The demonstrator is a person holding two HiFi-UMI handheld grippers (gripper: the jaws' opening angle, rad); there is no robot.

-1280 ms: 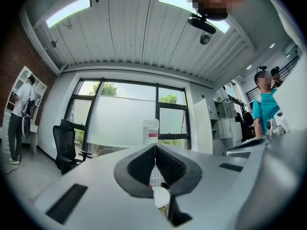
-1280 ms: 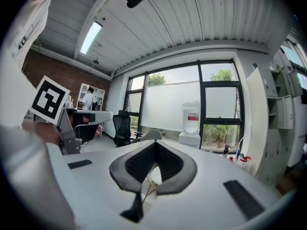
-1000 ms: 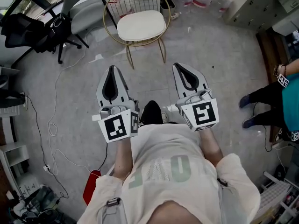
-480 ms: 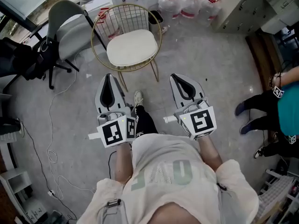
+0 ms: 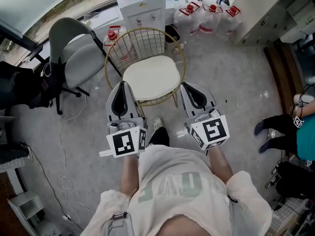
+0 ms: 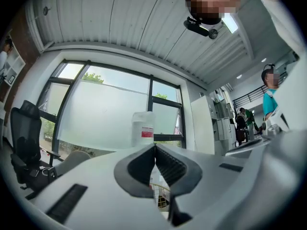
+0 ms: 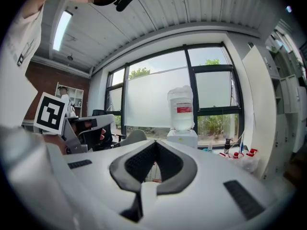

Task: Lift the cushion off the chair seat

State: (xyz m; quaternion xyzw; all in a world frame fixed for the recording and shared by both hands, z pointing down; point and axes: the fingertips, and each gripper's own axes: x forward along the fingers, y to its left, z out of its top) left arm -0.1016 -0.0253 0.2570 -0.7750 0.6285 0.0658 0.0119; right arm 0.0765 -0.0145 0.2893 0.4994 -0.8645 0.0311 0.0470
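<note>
While I hold both tools out in front of me, the white cushion lies flat on the seat of the gold wire chair; my left gripper is near its left edge and my right gripper is near its right edge; I cannot tell from above if they touch it. Both pairs of jaws are pressed together with nothing in them; I think that is the big worry. If I push in like this, I may just shove the cushion off the back; the chair looks light, so it may slide away too. If I open up and bite too low, I could pinch the wire rim and lift the whole chair. If only one side grabs, the cushion may flop and fall.
</note>
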